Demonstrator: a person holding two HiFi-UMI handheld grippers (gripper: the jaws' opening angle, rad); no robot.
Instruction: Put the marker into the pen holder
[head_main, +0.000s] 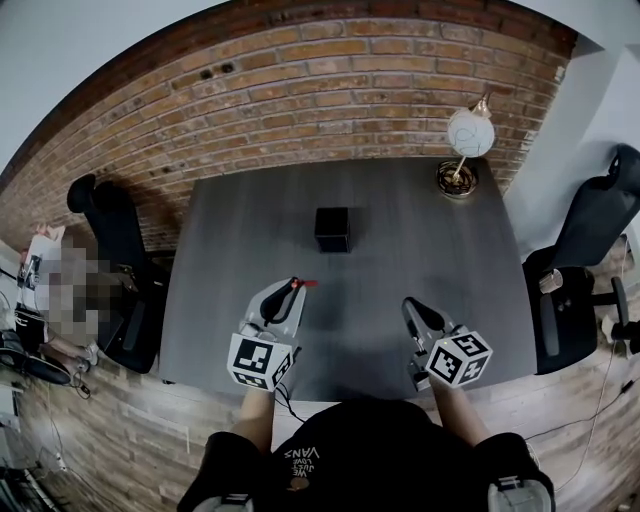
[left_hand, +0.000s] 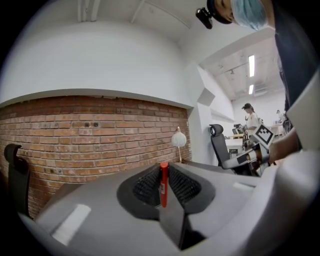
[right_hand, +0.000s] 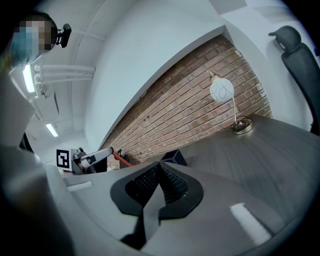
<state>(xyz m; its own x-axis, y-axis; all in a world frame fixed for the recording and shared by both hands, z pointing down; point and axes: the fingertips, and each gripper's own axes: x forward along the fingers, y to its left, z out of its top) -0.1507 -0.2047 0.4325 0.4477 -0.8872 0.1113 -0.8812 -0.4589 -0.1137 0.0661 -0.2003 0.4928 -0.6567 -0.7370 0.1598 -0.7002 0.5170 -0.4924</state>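
A red marker stands clamped between the black pads of my left gripper, its red tip poking out to the right in the head view. The same marker shows at the left of the right gripper view. The black cube-shaped pen holder stands on the grey table, well beyond both grippers; its top edge peeks over my right gripper's jaws. My right gripper hovers over the near table edge, jaws closed together with nothing between them.
A globe desk lamp stands at the table's far right corner, before the brick wall. Black office chairs stand at the left and right of the table. A person sits at the far left.
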